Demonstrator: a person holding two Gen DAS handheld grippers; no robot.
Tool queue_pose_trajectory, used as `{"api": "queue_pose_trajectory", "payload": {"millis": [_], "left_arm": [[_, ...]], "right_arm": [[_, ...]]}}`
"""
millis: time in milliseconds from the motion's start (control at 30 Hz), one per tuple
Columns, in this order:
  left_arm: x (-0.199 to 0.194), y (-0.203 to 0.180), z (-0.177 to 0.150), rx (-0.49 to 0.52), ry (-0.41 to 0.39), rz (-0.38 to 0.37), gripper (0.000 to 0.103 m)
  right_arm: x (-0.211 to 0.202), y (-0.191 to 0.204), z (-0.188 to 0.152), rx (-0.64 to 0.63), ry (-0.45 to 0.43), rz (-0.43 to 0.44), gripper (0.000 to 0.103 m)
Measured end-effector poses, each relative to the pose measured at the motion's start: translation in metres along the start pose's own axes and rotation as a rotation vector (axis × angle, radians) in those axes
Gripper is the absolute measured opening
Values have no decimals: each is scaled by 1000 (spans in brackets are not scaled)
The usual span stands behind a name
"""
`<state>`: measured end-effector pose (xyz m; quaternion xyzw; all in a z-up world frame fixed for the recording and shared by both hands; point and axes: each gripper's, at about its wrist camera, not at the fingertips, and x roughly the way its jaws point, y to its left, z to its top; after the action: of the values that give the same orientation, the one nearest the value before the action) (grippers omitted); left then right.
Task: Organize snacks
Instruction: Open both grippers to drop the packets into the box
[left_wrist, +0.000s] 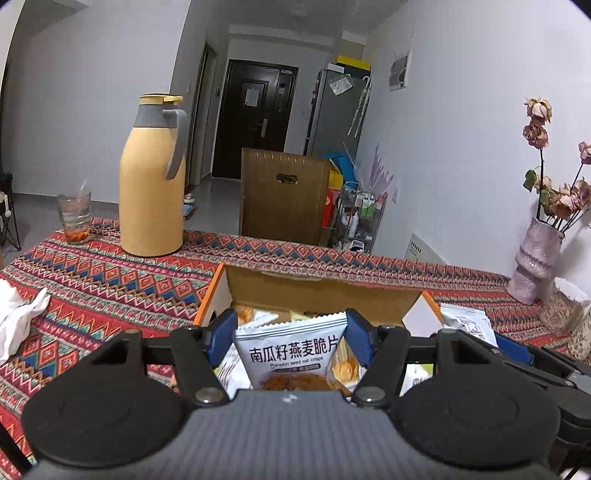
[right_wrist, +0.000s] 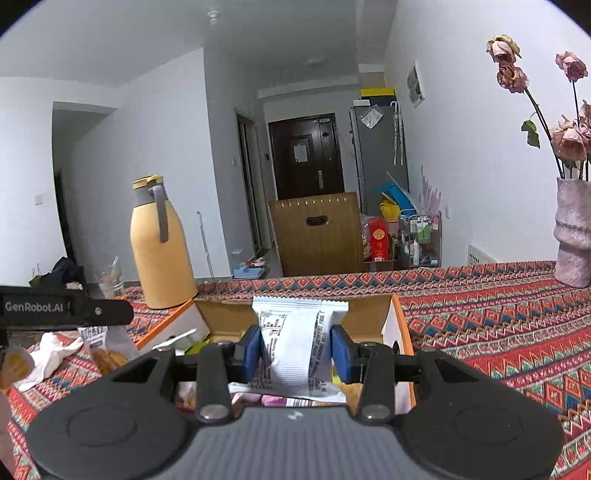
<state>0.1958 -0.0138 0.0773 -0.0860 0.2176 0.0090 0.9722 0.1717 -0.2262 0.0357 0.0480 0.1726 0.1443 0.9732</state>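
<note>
Through the left wrist camera I have the left gripper (left_wrist: 291, 334) closed about halfway on a pumpkin seed oat crisp packet (left_wrist: 290, 354), its blue pads pinching the packet's two side edges so the printed face looks back at me. It hangs over the open cardboard box (left_wrist: 317, 291), where more snack packets lie loose below it. Beyond the box I can see the yellow thermos (left_wrist: 153, 177) and a glass (left_wrist: 75, 214) on the patterned tablecloth (left_wrist: 103, 273), and a white packet (left_wrist: 465, 321) off to the right, which I take to be the one my other gripper carries. Through the right wrist camera the right gripper (right_wrist: 297, 350) is squeezed down narrow on that white packet (right_wrist: 299, 343), held upright with its back seam towards me, also above the same box (right_wrist: 369, 314). The left gripper's arm (right_wrist: 66, 312) crosses the left edge of this view, near the box's left wall. My worry is the left hold: the pads catch only the thin crimped edges, so a quick swing could let the foil slide out. The two grippers are also working close together over one box, so a careless move could knock them together. Near the vase (right_wrist: 574, 232) a wide sweep risks tipping it.
</note>
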Motion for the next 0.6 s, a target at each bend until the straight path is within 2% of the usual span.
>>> {"api": "queue_pose_trajectory", "payload": {"millis": [300,600], "left_arm": [[31,-3,9,-32,-26,10,64],[55,12,1,-65,0,16,64]], "right_arm": [[35,-7,10,28,-15,-26,39],[68,-15,-5,59,39,-26,39]]}}
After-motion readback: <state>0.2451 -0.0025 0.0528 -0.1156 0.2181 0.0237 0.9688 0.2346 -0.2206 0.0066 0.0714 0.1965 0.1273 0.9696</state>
